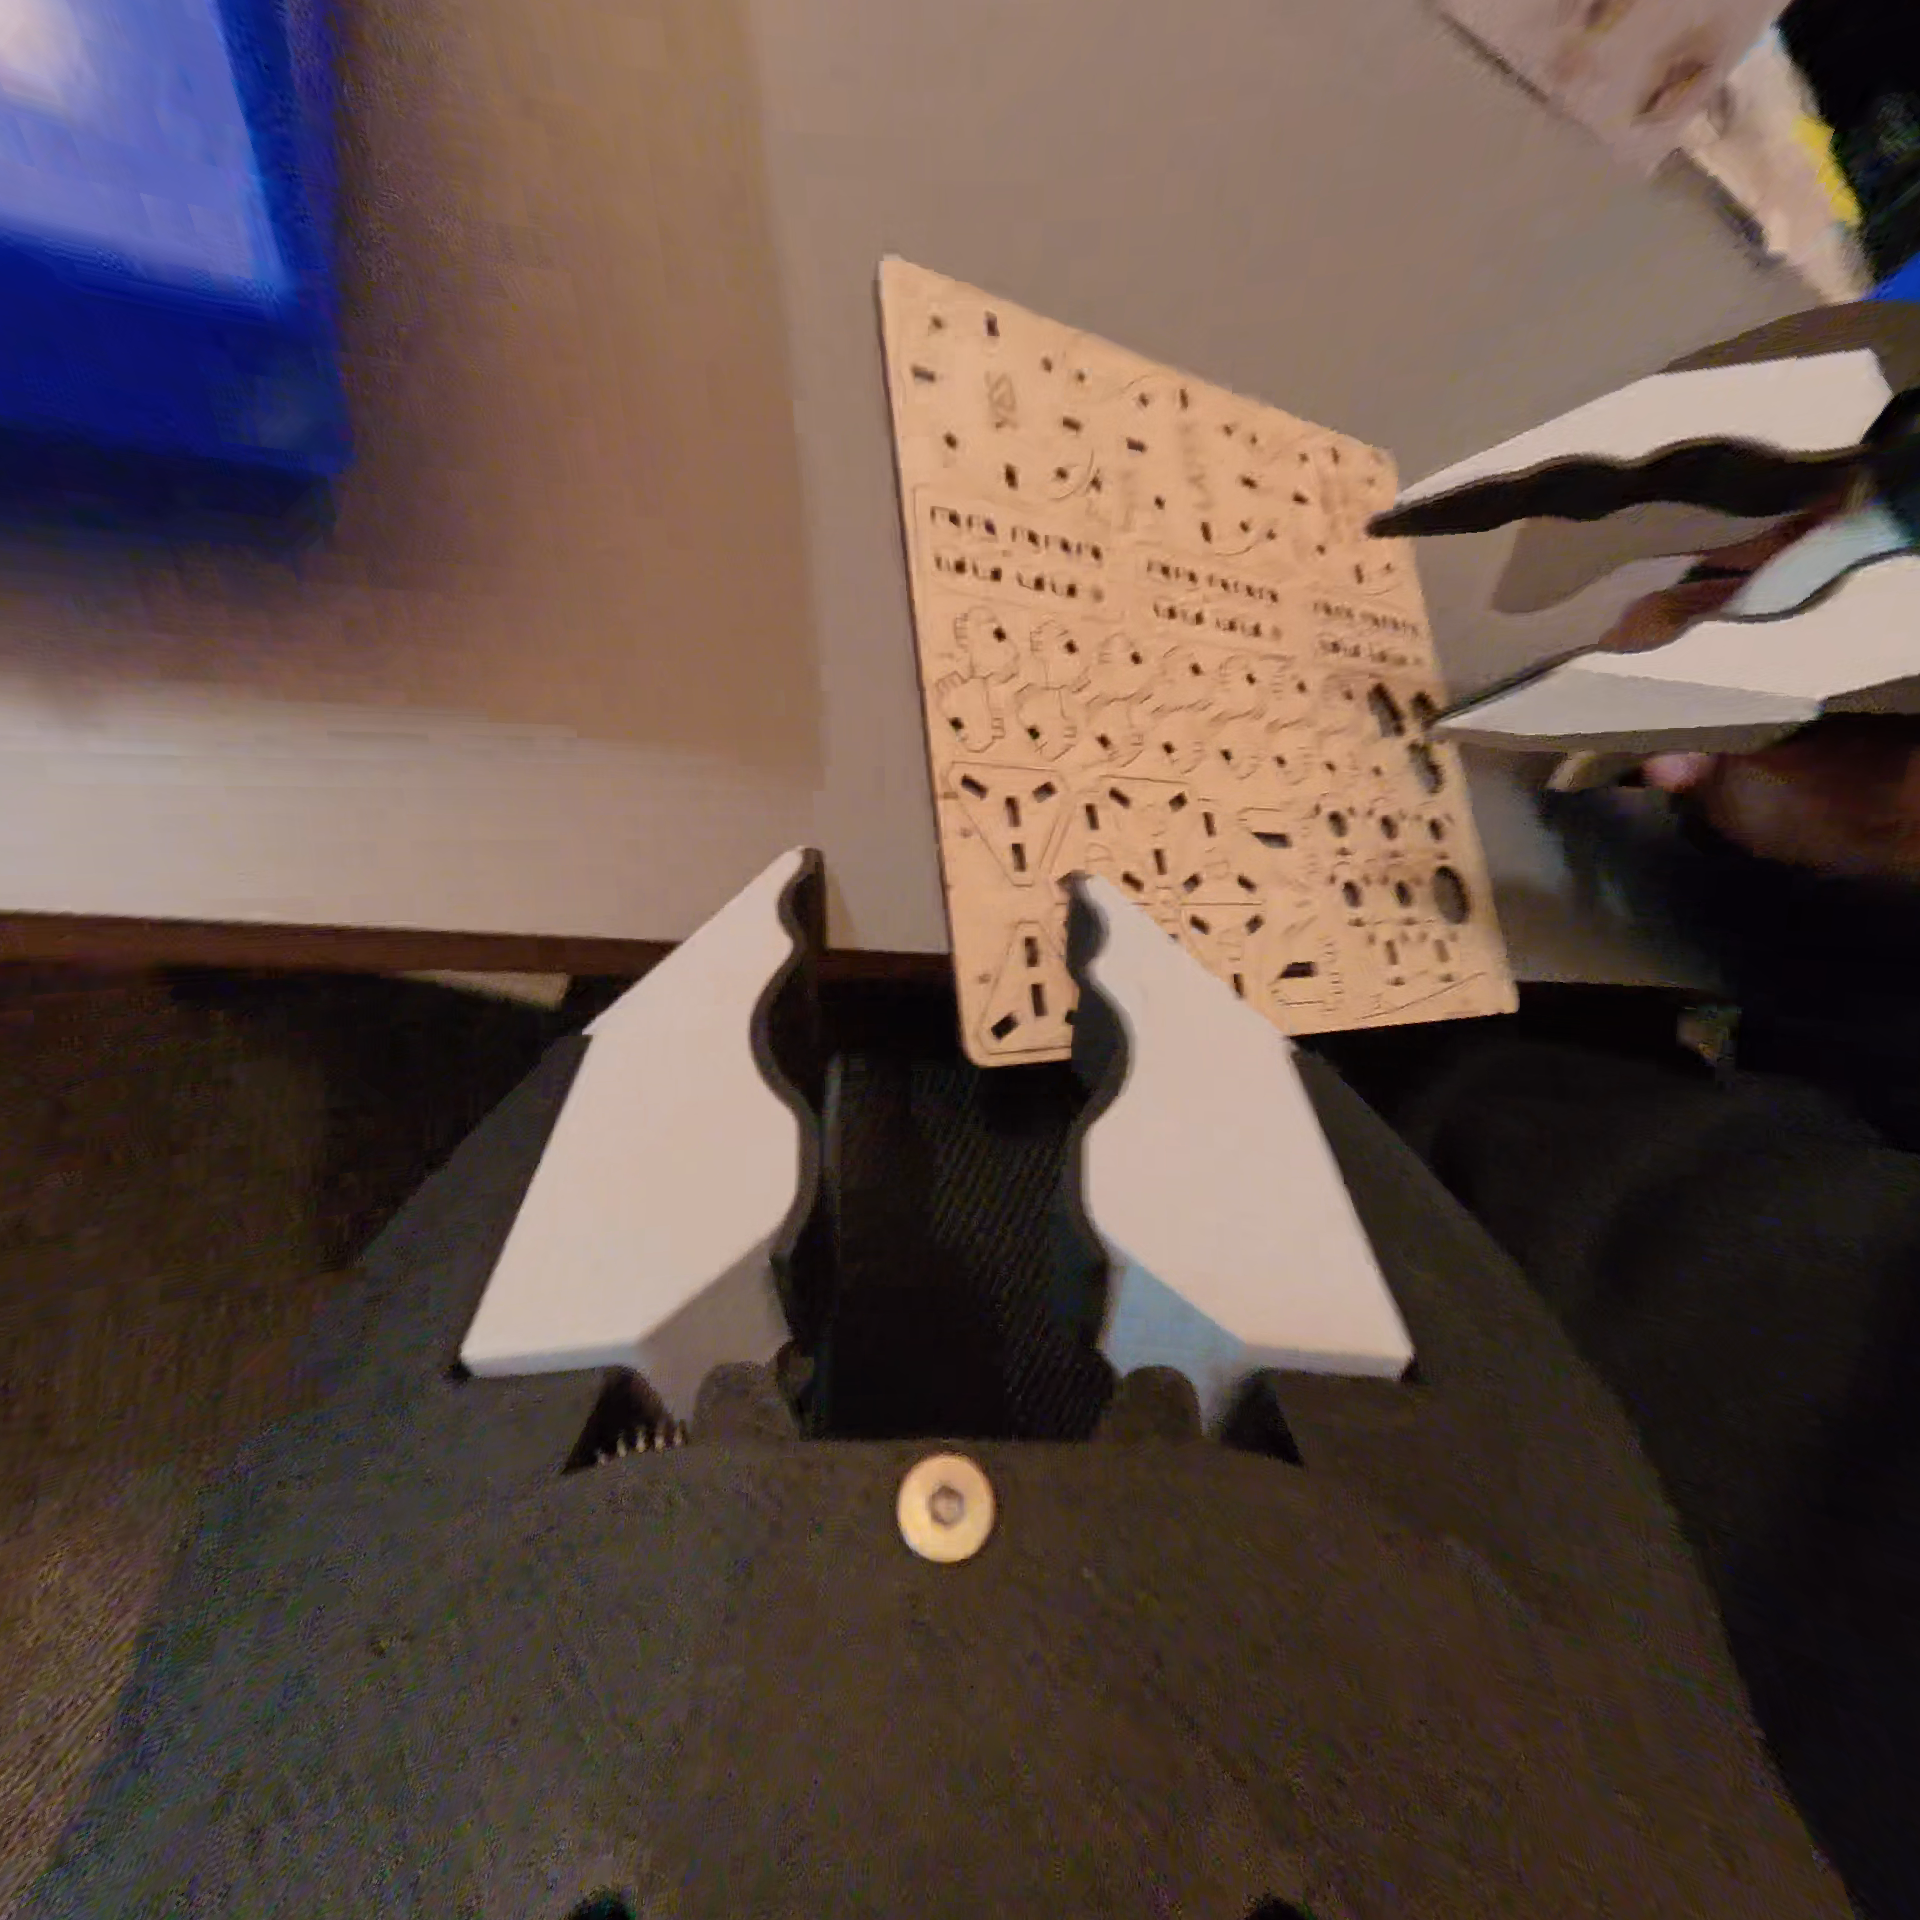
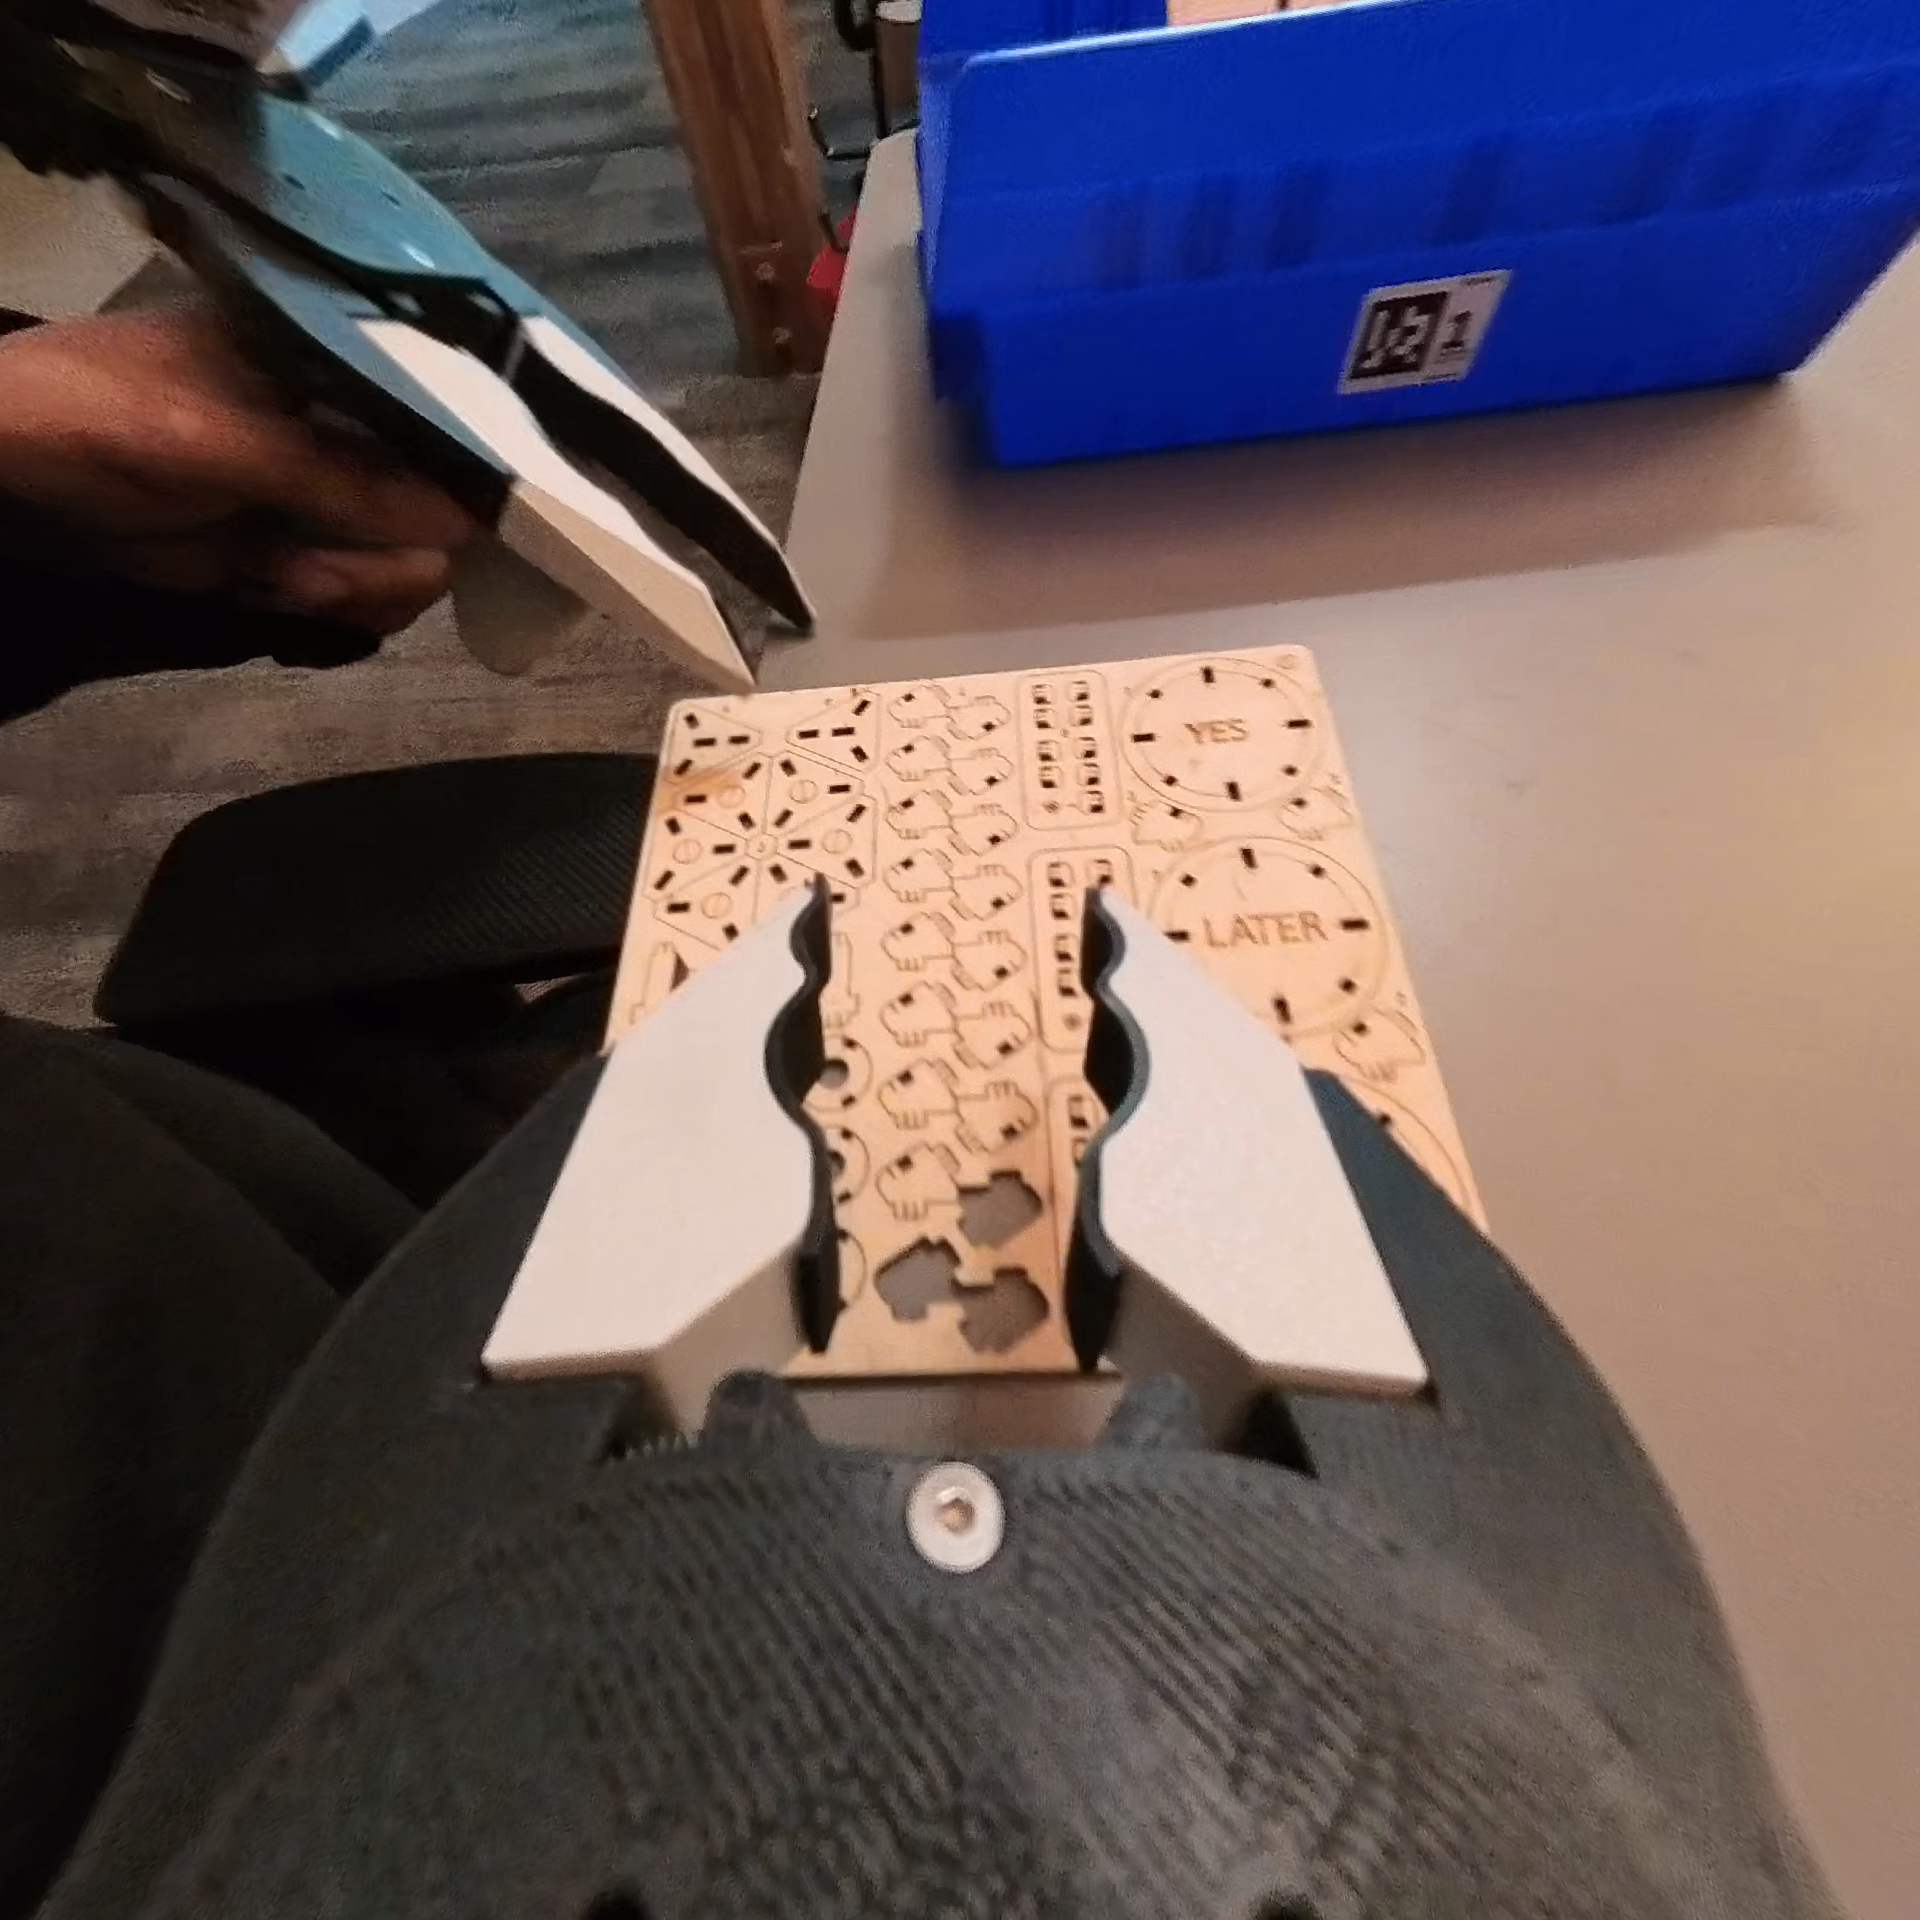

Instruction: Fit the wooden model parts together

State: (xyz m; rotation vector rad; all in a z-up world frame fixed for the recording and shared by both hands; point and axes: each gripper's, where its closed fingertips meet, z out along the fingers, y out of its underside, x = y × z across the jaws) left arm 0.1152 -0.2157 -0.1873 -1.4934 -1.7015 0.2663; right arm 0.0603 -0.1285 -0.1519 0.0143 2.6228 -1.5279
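A thin laser-cut wooden sheet (image 1: 1143, 644) lies flat on the grey table (image 1: 1143, 156), one end hanging over the table edge. My left gripper (image 1: 940, 873) is open with nothing between its pads. It is at the sheet's overhanging corner, and its right fingertip (image 1: 1086, 894) overlaps the sheet. In the right wrist view the left gripper (image 2: 774, 649) points at the sheet's far left corner. My right gripper (image 2: 958, 888) is open, just above the sheet (image 2: 956, 810), not pressing on it. In the left wrist view the right gripper (image 1: 1408, 623) has its tips over the sheet's right edge.
A blue plastic bin (image 2: 1403, 260) with a sticker stands on the table (image 2: 1610, 831) beyond the sheet; it shows blurred in the left wrist view (image 1: 156, 260). A black chair (image 2: 364, 883) sits below the table edge. A hand (image 2: 156, 468) holds the left gripper.
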